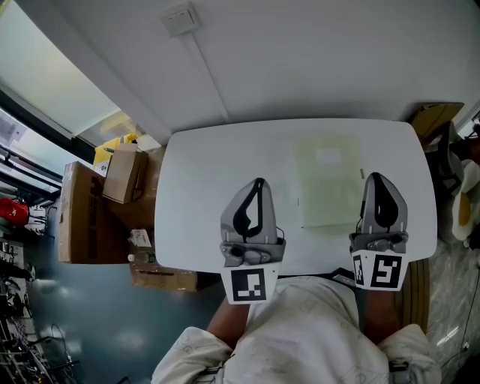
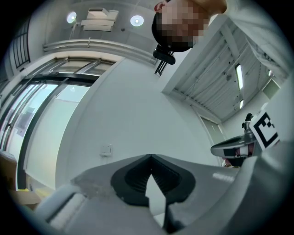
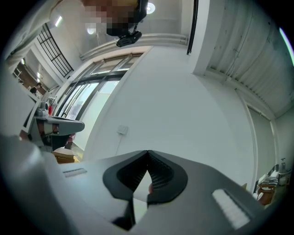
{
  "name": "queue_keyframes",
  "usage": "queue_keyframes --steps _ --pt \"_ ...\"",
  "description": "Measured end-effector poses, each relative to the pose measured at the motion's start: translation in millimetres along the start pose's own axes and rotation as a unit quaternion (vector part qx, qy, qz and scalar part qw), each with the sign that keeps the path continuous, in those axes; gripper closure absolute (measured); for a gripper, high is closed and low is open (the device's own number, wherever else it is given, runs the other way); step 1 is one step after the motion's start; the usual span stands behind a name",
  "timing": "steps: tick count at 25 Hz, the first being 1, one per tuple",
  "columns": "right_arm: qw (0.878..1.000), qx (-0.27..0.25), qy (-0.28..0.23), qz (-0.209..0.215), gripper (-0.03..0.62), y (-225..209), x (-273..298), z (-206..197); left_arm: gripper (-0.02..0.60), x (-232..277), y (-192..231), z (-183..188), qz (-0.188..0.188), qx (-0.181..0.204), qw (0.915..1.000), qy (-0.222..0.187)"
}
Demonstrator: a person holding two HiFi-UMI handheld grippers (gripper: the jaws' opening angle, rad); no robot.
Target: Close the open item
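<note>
A pale green, flat folder-like item lies on the white table, right of centre; it looks flat and closed. My left gripper hovers over the table's near half, left of the item, jaws shut with nothing between them. My right gripper hangs at the item's right edge, also shut and empty. In the left gripper view the left gripper's tips meet against the white wall. The right gripper view shows the right gripper's tips likewise touching. Neither gripper view shows the table or the item.
Cardboard boxes stand on the floor left of the table, a larger one beside them. A wall plate sits on the wall beyond the table. A chair is at the far right. The person's torso fills the bottom.
</note>
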State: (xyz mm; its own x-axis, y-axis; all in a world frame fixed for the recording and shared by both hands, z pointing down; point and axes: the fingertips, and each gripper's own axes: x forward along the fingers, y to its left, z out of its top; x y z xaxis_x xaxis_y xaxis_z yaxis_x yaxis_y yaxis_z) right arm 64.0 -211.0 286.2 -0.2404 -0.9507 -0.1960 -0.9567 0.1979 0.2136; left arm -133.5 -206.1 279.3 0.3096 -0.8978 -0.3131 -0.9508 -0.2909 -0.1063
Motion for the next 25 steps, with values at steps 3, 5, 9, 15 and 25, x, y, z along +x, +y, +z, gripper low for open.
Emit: queue_keyframes --steps 3,5,9,15,25 --pt "1.000 0.000 0.002 0.004 0.592 1.0 0.6 -0.2 0.580 0.8 1.9 1.9 0.002 -0.002 1.0000 -0.003" --pt "1.000 -0.002 0.006 0.008 0.592 1.7 0.8 -0.6 0.580 1.1 2.6 2.2 0.004 0.000 1.0000 -0.005" --pt "1.000 -0.007 0.013 0.011 0.592 1.5 1.4 -2.1 0.580 2.2 2.1 -0.1 0.002 0.001 1.0000 -0.002" --pt "1.000 -0.011 0.022 0.011 0.592 -0.3 -0.3 -2.9 0.580 4.1 -2.0 -5.1 -0.006 0.001 1.0000 0.005" --pt "0.999 -0.035 0.037 0.009 0.592 -4.5 -0.3 0.0 0.580 12.7 1.3 -9.7 -0.004 -0.017 0.9999 0.002"
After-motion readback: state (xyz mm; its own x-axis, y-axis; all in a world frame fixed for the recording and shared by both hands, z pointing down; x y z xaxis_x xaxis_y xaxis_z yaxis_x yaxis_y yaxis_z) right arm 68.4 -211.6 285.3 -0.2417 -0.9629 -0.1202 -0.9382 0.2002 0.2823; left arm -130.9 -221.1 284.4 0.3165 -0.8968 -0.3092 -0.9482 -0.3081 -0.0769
